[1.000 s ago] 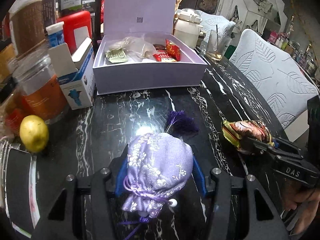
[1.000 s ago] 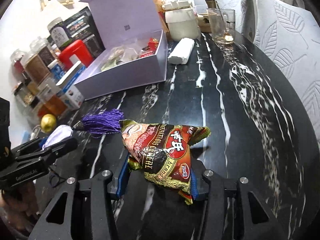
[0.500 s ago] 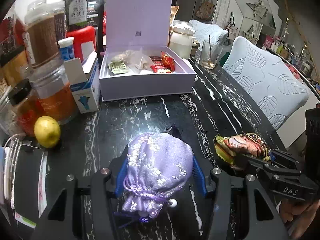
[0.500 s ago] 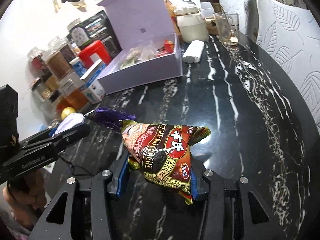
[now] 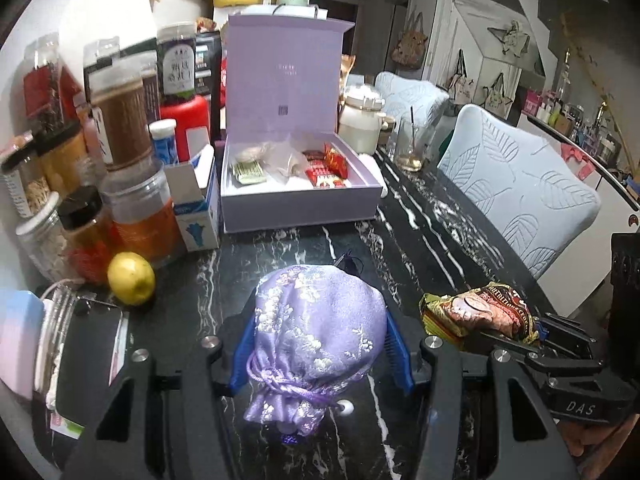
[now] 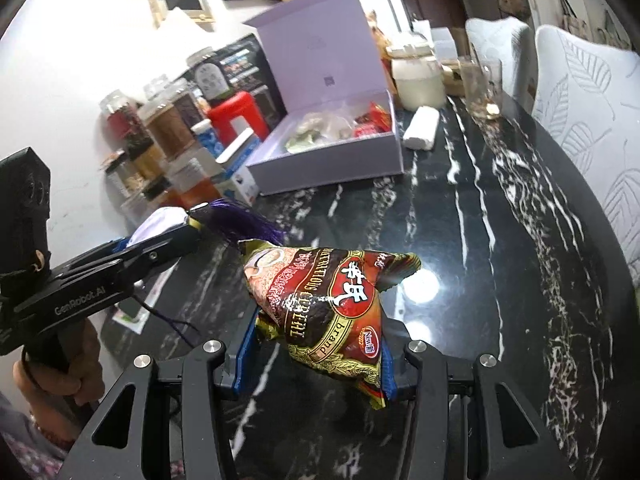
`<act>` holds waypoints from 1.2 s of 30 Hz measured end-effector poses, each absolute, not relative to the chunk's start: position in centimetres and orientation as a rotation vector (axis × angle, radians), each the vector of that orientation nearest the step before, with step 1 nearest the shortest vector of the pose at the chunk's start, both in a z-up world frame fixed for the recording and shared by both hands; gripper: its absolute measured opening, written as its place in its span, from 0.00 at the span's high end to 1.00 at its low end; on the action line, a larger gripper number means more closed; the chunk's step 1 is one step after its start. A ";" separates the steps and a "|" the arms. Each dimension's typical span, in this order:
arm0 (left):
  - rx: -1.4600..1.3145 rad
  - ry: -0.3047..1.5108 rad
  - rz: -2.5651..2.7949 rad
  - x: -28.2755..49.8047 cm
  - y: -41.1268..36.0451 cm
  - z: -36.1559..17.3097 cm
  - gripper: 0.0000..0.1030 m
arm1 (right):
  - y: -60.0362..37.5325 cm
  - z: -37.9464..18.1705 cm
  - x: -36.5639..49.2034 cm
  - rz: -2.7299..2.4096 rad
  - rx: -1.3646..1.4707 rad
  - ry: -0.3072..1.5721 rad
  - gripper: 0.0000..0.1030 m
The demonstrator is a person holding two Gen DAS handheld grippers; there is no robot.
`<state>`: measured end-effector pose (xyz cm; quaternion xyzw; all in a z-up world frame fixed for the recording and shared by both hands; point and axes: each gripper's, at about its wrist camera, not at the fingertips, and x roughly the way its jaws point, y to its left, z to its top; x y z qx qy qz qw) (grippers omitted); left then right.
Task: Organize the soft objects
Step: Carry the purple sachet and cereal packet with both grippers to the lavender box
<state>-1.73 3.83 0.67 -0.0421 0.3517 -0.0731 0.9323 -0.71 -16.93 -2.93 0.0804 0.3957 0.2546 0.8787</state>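
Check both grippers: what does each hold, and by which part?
Left gripper clamps the purple pouch across its body, just above the tied neck. Right gripper clamps the snack packet across its lower end.

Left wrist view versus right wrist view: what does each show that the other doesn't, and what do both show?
Only the left wrist view shows the lemon and the pouch's embroidered front, gripped in the left tool. Only the right wrist view shows the pouch's purple tassel, the white roll beside the box, and the cereal packet's printed face in the right tool. Both show the open lavender box on the black marble table.
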 end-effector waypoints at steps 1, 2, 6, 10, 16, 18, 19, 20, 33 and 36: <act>-0.082 0.711 -0.144 -1.8 3.8 0.9 0.47 | -16.8 -2.5 -1.0 0.537 0.164 0.814 0.54; -0.075 0.697 -0.139 -1.9 3.7 1.3 0.47 | -16.7 -2.2 -1.2 0.540 0.161 0.807 0.54; -0.074 0.678 -0.149 -1.8 3.6 2.5 0.47 | -16.4 -0.8 -1.7 0.564 0.150 0.773 0.54; -0.056 0.644 -0.149 -1.6 3.3 3.8 0.47 | -16.1 0.5 -1.6 0.585 0.142 0.749 0.54; -0.066 0.604 -0.160 -0.8 3.7 5.8 0.47 | -15.9 2.4 -0.9 0.604 0.127 0.712 0.54; -0.054 0.583 -0.152 -0.4 3.7 6.6 0.47 | -15.8 3.2 -0.3 0.613 0.120 0.697 0.54; -0.050 0.575 -0.152 -0.3 3.7 6.9 0.47 | -15.7 3.5 -0.1 0.619 0.118 0.689 0.54; -0.049 0.565 -0.155 0.1 3.8 7.4 0.47 | -15.6 3.7 0.2 0.624 0.116 0.685 0.54; -0.030 0.474 -0.173 4.7 4.6 11.4 0.47 | -14.8 7.1 5.3 0.660 0.102 0.607 0.54; -0.027 0.453 -0.169 6.3 4.9 12.1 0.47 | -14.7 7.9 6.7 0.647 0.099 0.582 0.54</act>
